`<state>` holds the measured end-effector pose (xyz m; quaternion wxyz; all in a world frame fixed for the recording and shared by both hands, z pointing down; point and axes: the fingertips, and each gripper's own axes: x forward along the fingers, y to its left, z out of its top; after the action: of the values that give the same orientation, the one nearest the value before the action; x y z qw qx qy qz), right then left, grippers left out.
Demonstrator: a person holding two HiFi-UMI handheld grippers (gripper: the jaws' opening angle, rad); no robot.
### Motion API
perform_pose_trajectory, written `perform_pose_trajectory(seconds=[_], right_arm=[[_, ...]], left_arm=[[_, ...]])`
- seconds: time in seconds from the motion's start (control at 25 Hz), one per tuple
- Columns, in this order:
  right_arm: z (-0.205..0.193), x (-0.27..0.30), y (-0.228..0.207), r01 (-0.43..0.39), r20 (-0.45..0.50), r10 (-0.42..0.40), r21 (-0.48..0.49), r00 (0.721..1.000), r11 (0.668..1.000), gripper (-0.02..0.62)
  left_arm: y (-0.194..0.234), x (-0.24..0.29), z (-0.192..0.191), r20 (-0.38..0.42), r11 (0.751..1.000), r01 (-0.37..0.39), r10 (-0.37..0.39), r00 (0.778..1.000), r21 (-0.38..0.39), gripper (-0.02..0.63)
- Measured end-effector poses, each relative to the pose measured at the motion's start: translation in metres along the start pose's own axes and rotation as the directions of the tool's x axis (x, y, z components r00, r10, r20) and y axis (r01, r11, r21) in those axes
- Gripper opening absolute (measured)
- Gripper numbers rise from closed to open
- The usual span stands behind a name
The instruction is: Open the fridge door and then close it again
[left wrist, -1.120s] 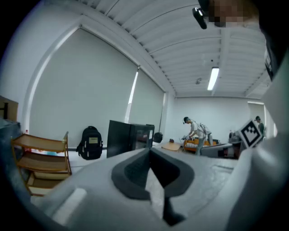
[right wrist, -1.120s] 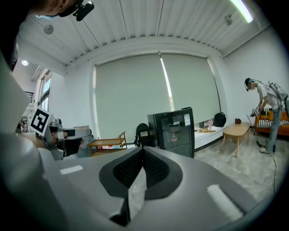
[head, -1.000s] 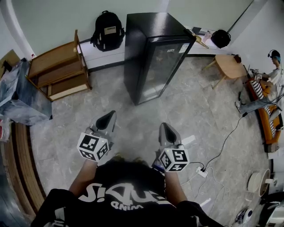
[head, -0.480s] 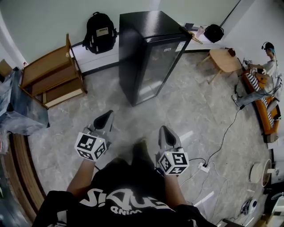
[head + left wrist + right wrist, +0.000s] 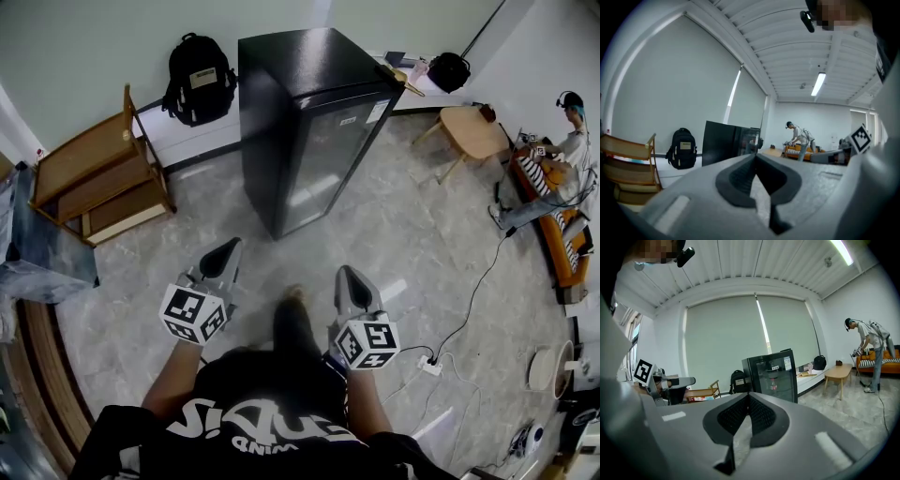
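A tall black fridge [image 5: 305, 122] with a glass door stands against the far wall, door closed; it also shows as the fridge [image 5: 729, 142] in the left gripper view and the fridge [image 5: 773, 376] in the right gripper view. My left gripper [image 5: 228, 249] is held out over the floor, well short of the fridge, its jaws shut with nothing between them. My right gripper [image 5: 346, 277] is beside it at the same distance, jaws shut and empty too. Both point toward the fridge.
A black backpack [image 5: 197, 80] leans on the low ledge left of the fridge. A wooden shelf unit [image 5: 98, 178] stands at left. A small wooden table [image 5: 473, 131] and a seated person [image 5: 562, 150] are at right. A cable and power strip [image 5: 431, 366] lie on the floor.
The person has stepped forward: the fridge, backpack and shelf sit lower and nearer in the head view. Both grippers stayed shut and kept their spacing.
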<state>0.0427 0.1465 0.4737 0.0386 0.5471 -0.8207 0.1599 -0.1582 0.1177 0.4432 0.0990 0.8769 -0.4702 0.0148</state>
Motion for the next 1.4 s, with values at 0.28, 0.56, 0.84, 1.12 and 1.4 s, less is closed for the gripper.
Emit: perform_pose_trajectory(seconds=[0.28, 0.56, 0.84, 1.12, 1.4], right_arm=[[0.041, 0.068, -0.038, -0.060, -0.008, 0.060, -0.015, 0.998, 0.998, -0.003], [0.082, 0.130, -0.087, -0.128, -0.017, 0.128, -0.041, 0.992, 0.991, -0.003], [0.106, 0.177, -0.129, -0.204, -0.027, 0.203, -0.053, 0.979, 0.977, -0.003], [0.109, 0.205, -0.130, -0.265, -0.048, 0.263, -0.045, 0.964, 0.963, -0.003], [0.115, 0.221, -0.130, -0.232, -0.035, 0.231, -0.027, 0.972, 0.972, -0.003]], left_arm=[[0.029, 0.071, 0.023, -0.001, 0.999, -0.043, 0.043, 0.999, -0.014, 0.002], [0.051, 0.143, 0.043, 0.021, 0.992, -0.120, 0.120, 0.993, -0.026, 0.002], [0.064, 0.188, 0.056, 0.047, 0.977, -0.210, 0.211, 0.976, -0.029, 0.002], [0.076, 0.195, 0.059, 0.052, 0.968, -0.244, 0.247, 0.968, -0.060, 0.003], [0.089, 0.212, 0.068, 0.046, 0.983, -0.163, 0.167, 0.985, -0.086, 0.069]])
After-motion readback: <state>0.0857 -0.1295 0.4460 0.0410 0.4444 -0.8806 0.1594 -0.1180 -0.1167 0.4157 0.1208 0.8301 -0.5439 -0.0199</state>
